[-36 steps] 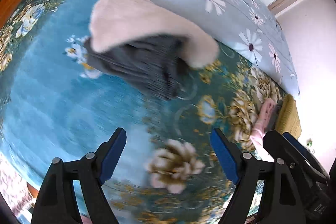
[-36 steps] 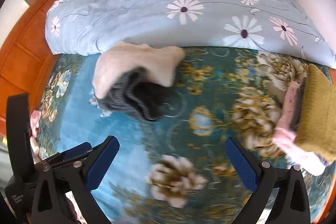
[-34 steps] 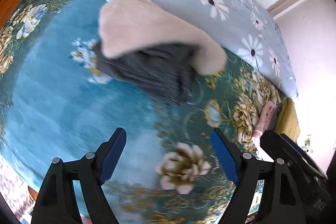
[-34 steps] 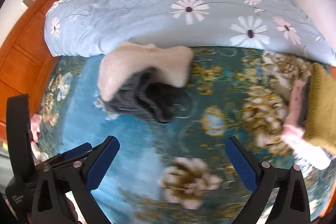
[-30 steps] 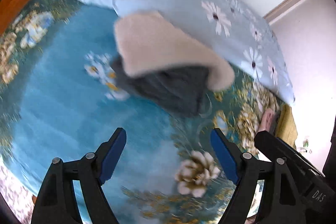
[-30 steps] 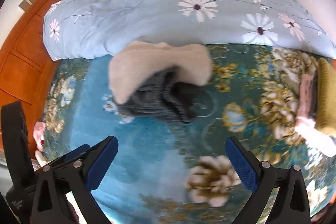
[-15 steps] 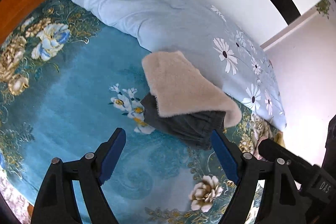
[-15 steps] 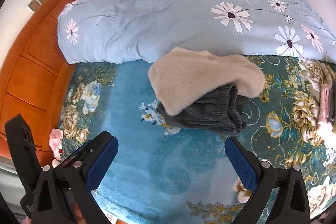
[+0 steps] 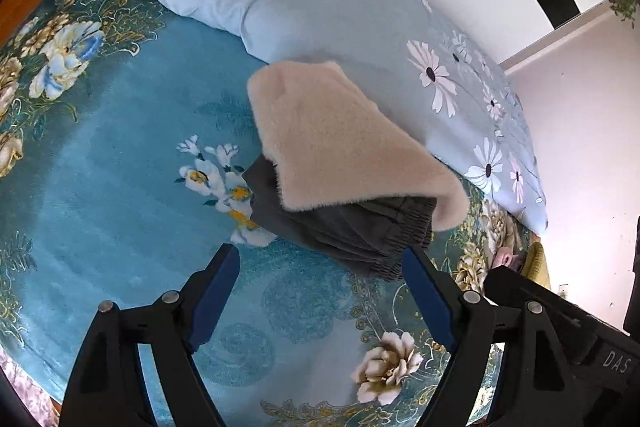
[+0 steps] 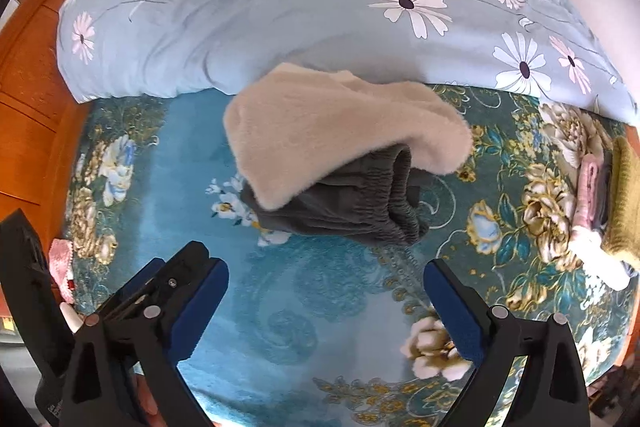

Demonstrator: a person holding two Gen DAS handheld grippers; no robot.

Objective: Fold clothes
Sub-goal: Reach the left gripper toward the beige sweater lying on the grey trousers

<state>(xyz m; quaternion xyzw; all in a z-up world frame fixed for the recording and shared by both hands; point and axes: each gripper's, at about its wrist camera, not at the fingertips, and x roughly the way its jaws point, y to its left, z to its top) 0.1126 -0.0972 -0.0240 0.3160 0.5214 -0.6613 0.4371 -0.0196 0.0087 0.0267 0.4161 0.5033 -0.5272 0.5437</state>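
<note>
Bed (image 10: 120, 227) fills the view, teal floral blanket with a pale blue daisy quilt (image 10: 280, 7) bunched behind. Mid-blanket lie the folded grey trousers (image 10: 352, 203), cream fleece lining (image 10: 328, 123) flipped over them. Left tongs (image 9: 320, 291) and right tongs (image 10: 326, 303) hang above, both spread wide, holding nothing.

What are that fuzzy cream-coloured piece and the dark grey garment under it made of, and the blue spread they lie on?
The fuzzy cream-coloured piece looks like plush fleece or faux fur: matte, with fine hairs along its edges. The dark grey garment seems a soft knit or cotton blend, with a gathered elastic waistband. The teal floral bedspread looks like short-pile velvety fabric, faintly shiny; exact fibres cannot be told.
</note>
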